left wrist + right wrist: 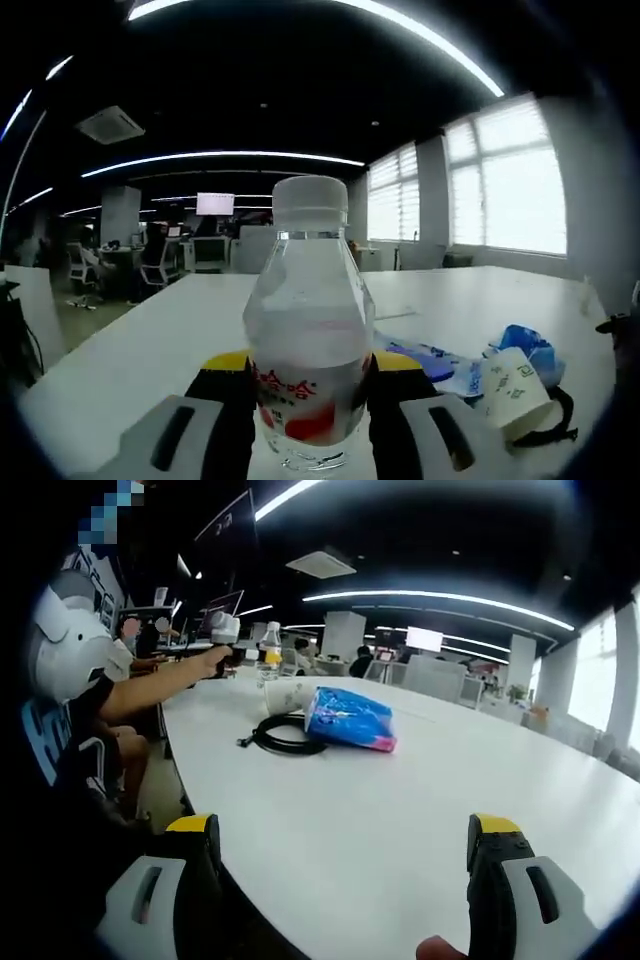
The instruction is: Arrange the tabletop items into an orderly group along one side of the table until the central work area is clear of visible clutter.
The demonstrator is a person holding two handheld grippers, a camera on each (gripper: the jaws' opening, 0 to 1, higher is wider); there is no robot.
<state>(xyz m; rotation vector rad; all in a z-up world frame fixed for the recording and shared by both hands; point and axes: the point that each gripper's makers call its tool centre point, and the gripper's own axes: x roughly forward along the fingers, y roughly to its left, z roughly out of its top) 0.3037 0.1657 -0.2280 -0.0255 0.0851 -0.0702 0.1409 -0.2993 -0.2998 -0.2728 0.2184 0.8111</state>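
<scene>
Left gripper [308,385] clamps clear plastic water bottle with white cap [308,330] upright on white table [160,340]; right gripper [345,865] jaws wide apart over table, blue packet [350,720], white paper cup [288,697], black cable coil [285,737] beyond

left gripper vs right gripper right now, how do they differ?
The left gripper is shut on the water bottle, its jaws pressed to both sides of the label; the right gripper stands open with nothing between its jaws. The left gripper holds its bottle upright over the white table, while the right gripper hangs over bare tabletop near the edge, short of the blue packet and black cable. Both have black jaws with yellow tips.
</scene>
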